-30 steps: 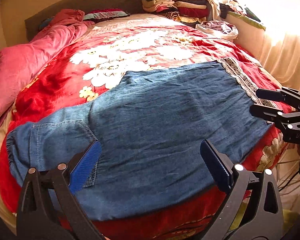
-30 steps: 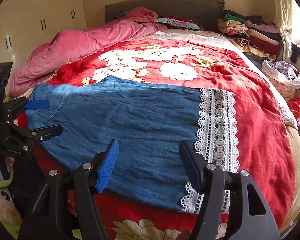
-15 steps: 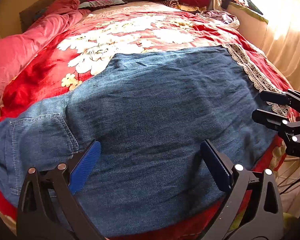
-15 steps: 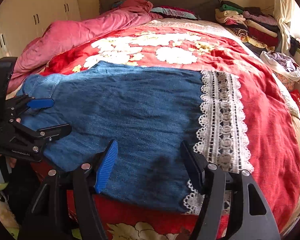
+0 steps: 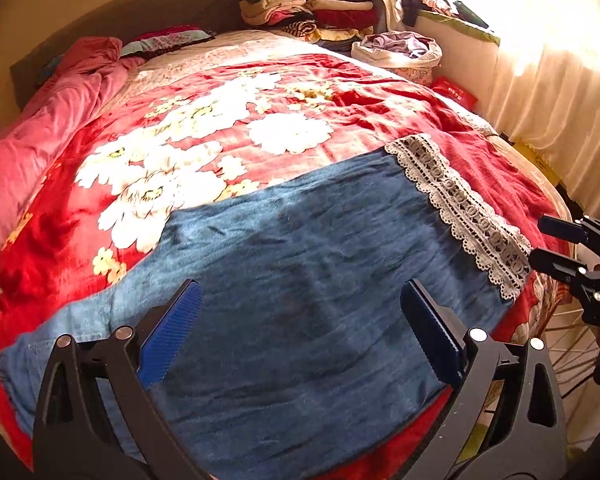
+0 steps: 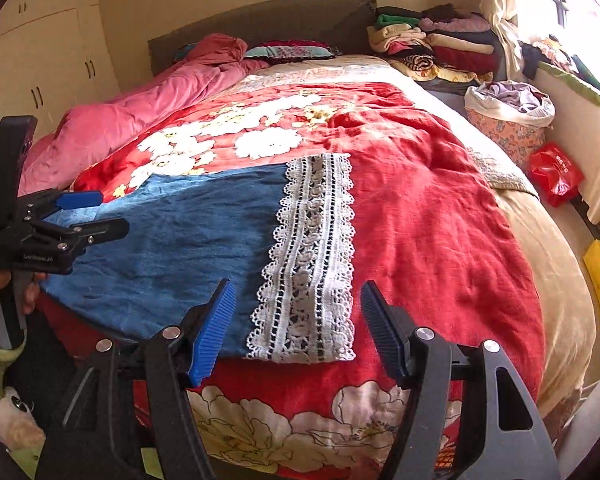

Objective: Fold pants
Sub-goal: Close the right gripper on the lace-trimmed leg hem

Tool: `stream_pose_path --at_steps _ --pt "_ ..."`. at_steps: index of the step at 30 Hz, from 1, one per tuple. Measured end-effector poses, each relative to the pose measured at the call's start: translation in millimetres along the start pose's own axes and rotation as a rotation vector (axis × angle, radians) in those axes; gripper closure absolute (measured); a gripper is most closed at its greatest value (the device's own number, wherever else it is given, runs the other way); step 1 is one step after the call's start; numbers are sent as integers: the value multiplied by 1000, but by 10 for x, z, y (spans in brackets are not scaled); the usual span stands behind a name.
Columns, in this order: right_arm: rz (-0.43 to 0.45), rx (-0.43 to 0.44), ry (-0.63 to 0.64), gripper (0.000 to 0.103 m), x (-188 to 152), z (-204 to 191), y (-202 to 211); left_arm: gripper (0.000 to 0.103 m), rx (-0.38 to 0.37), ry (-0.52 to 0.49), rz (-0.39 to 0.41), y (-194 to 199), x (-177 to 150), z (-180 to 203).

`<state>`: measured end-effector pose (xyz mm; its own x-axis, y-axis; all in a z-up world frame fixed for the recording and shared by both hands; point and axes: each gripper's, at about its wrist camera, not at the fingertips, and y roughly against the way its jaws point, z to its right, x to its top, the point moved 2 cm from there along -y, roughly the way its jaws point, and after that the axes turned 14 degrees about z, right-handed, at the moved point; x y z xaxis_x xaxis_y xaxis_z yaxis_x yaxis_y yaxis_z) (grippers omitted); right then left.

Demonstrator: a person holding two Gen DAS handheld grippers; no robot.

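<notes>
Blue denim pants [image 5: 300, 288] with a white lace hem [image 5: 460, 208] lie flat across the near part of a red flowered blanket [image 5: 220, 128]. In the right wrist view the pants [image 6: 188, 248] run leftward from the lace hem [image 6: 312, 256]. My left gripper [image 5: 300, 328] is open above the pants' middle, holding nothing. My right gripper [image 6: 298, 320] is open above the lace hem near the bed's front edge, holding nothing. Each gripper shows in the other's view, the right [image 5: 556, 244] and the left [image 6: 88, 216], both open.
A pink duvet [image 6: 140, 116] lies along the bed's left side. Stacked folded clothes [image 6: 432, 44] sit at the far right corner. A basket of laundry [image 6: 508, 120] and a red bag [image 6: 556, 172] stand beside the bed, by the curtained window [image 5: 560, 80].
Both grippers have pulled back and shifted right; the left view now looks over the pants' middle toward the lace hem, the right view centres on the hem. Both stayed open.
</notes>
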<state>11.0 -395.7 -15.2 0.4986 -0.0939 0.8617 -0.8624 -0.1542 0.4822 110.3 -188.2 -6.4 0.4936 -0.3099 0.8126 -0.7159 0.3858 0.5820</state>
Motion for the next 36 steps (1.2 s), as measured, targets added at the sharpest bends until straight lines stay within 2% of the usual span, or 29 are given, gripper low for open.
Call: stream_pose_path --at_steps 5,13,17,20,26,29,31,33,36 --pt "-19 12 -52 39 -87 141 -22 10 -42 -25 -18 -275 194 144" --pt "-53 47 -103 39 -205 202 -196 10 -86 -39 -91 -781 327 216" --pt "-61 63 -117 39 -234 210 -270 10 -126 -53 -96 -953 423 298" --pt "-60 77 -133 39 -258 207 -315 10 -126 -79 -100 -1092 481 341" --pt "-58 88 -140 38 -283 176 -393 11 -194 -65 -117 -1370 570 355" --pt "-53 89 -155 38 -277 172 -412 22 -255 -62 -144 -1498 565 380" --pt "-53 93 -159 38 -272 158 -410 37 -306 -52 -163 -1568 544 411" --pt "-56 110 -146 47 -257 128 -410 46 -336 -63 -167 -1592 527 453" --pt "-59 133 -137 51 -242 113 -423 51 -372 -82 -166 -1604 510 506"
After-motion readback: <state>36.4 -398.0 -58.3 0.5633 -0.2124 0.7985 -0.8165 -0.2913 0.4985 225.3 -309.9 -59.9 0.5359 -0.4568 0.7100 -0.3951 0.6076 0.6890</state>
